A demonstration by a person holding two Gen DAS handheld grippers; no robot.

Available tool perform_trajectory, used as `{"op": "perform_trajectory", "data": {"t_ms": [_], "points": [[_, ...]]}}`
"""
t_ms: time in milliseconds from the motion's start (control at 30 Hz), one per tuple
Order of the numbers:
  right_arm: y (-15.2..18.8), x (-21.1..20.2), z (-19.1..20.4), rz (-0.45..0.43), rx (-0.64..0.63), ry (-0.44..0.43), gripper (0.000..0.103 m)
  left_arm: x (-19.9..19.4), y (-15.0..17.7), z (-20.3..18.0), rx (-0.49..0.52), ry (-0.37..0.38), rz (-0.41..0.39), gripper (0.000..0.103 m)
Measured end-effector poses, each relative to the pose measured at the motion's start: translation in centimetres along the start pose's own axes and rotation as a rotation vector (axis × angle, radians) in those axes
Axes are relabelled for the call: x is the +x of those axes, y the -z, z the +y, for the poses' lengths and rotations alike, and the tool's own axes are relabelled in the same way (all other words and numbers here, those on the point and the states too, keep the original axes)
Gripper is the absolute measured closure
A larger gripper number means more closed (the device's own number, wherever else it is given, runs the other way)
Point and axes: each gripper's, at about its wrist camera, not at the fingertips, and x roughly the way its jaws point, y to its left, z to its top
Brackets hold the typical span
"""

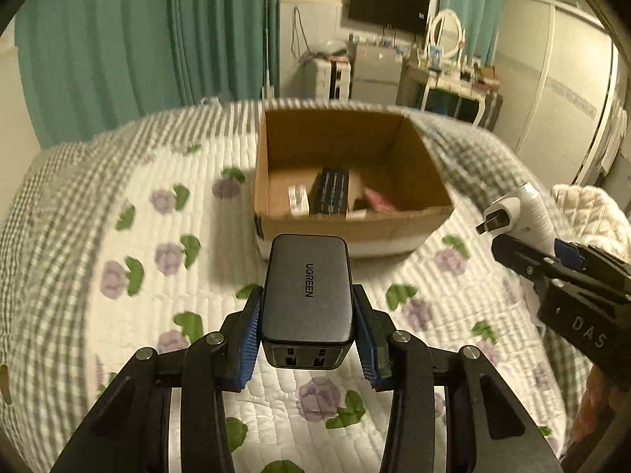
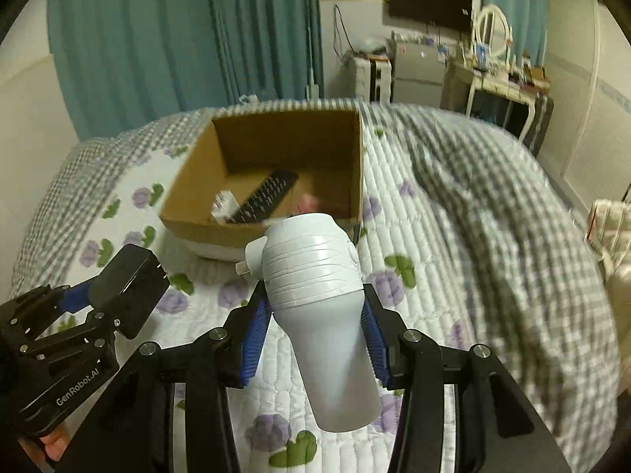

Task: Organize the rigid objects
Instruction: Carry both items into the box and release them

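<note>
My left gripper (image 1: 308, 311) is shut on a dark grey UGREEN charger (image 1: 307, 287), held above the quilt short of an open cardboard box (image 1: 394, 224). My right gripper (image 2: 315, 315) is shut on a white plug-in device (image 2: 319, 299) with metal prongs, also held above the bed before the box (image 2: 189, 224). The box holds a black remote (image 2: 264, 197), a small white item (image 1: 298, 197) and a pink item (image 1: 378, 199). The right gripper with the white device (image 1: 524, 213) shows at the right of the left wrist view. The left gripper with the charger (image 2: 130, 287) shows at lower left of the right wrist view.
The box sits on a bed with a flowered white quilt (image 1: 157, 276) and a checked blanket (image 2: 493, 213). Green curtains (image 1: 118, 47), a wall TV (image 1: 386, 4), a dresser (image 1: 453, 82) and a white wardrobe (image 1: 564, 90) stand beyond. A white cloth (image 1: 591, 213) lies at right.
</note>
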Motion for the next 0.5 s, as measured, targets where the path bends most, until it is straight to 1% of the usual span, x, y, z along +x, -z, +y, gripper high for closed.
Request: {"op": "perform_trajectory", "data": {"t_ms": [133, 200, 267, 400, 500], "points": [[-1.9, -3.8, 0.5, -0.069, -0.042, 0.013, 0.059, -2.5, -1.3, 0.2, -0.003, 0.009, -0.065, 0.061], [-2.7, -5.0, 0.8, -0.091, -0.062, 0.012, 0.059, -3.7, -2.3, 0.2, -0.010, 0.029, -0.088, 0.061], [-3.9, -6.1, 0.8, -0.114, -0.067, -0.002, 0.059, -4.6, -3.4, 0.1, -0.004, 0.026, -0.117, 0.061], [-6.7, -7.2, 1.0, -0.161, -0.084, -0.020, 0.059, -5.0, -5.6, 0.2, 0.002, 0.032, -0.154, 0.061], [-8.9, -7.1, 0.8, -0.182, -0.071, -0.063, 0.059, -4.1, -7.6, -0.1, 0.026, 0.022, -0.162, 0.061]]}}
